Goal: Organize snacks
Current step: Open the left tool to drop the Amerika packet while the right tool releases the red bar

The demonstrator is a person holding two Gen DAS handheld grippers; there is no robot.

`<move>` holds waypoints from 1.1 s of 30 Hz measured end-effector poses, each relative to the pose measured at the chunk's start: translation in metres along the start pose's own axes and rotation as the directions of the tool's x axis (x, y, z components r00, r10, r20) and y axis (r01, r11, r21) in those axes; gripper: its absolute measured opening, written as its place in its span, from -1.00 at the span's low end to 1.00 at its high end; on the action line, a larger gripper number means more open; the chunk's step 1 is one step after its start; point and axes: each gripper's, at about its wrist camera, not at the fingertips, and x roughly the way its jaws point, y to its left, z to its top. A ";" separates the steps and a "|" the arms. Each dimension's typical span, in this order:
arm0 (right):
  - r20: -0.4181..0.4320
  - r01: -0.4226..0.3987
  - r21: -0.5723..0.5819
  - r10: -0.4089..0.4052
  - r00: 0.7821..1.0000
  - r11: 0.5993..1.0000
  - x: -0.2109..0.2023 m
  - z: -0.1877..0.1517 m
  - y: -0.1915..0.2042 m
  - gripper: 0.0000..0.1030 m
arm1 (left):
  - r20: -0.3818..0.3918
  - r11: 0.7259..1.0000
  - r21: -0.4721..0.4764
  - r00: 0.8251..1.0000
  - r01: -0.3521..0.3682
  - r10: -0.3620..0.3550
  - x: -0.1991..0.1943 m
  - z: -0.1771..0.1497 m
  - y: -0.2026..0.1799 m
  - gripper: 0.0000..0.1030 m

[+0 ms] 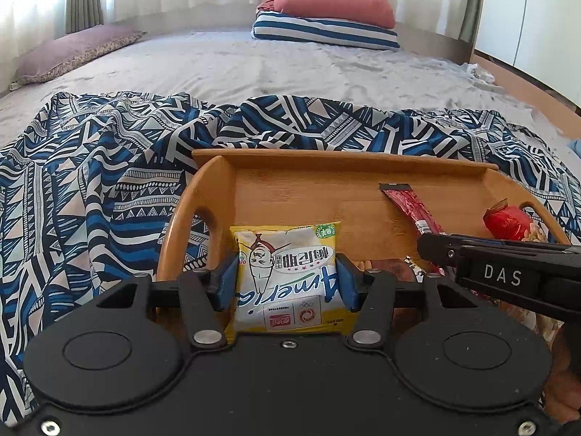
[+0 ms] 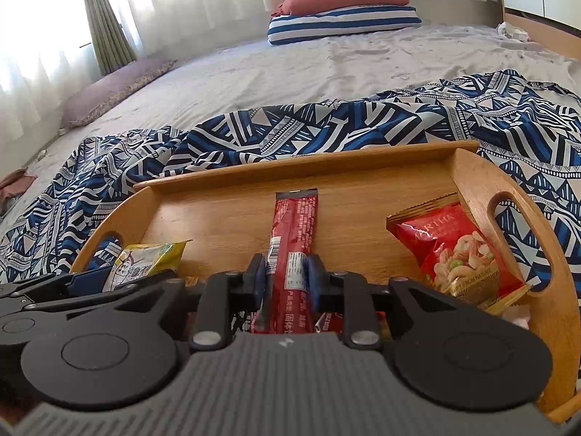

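Observation:
A wooden tray [image 1: 326, 158] with cut-out handles sits on a patterned cloth on the bed. My left gripper [image 1: 287, 276] is shut on a yellow and white snack packet [image 1: 287, 250], held over the tray's left end, blue pads pressing on both sides. In the right wrist view a long red stick packet [image 2: 294, 225] lies on the tray [image 2: 326, 154], its far end near the back wall. My right gripper [image 2: 287, 279] stands open, barely wider than the packet's near end between its pads. A red nut bag [image 2: 457, 254] leans in the right end.
The blue, white and black cloth [image 1: 90, 189] spreads around the tray over a grey sheet. Striped and red pillows [image 1: 326, 18] are stacked at the far side, with a purple pillow [image 1: 72, 51] at left. More packets [image 1: 385, 267] lie at the tray's front.

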 end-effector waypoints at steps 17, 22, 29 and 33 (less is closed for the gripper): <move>0.067 0.001 -0.081 0.005 0.998 0.997 -0.036 0.002 0.010 0.25 | 0.036 1.000 0.011 0.999 0.002 -0.002 -0.030 0.005 0.003 0.57; 0.095 -0.011 -0.109 0.021 0.995 0.994 -0.059 0.000 0.007 0.40 | 0.056 1.000 0.027 0.998 0.015 -0.017 -0.051 0.003 0.003 0.71; 0.125 -0.009 -0.191 0.033 0.992 0.981 -0.094 -0.014 0.011 0.63 | 0.073 0.998 0.041 0.996 0.038 -0.041 -0.085 -0.007 0.004 0.81; 0.137 -0.008 -0.245 0.042 0.990 0.969 -0.113 -0.027 0.015 0.73 | 0.075 0.998 0.046 0.996 0.052 -0.055 -0.104 -0.019 0.006 0.84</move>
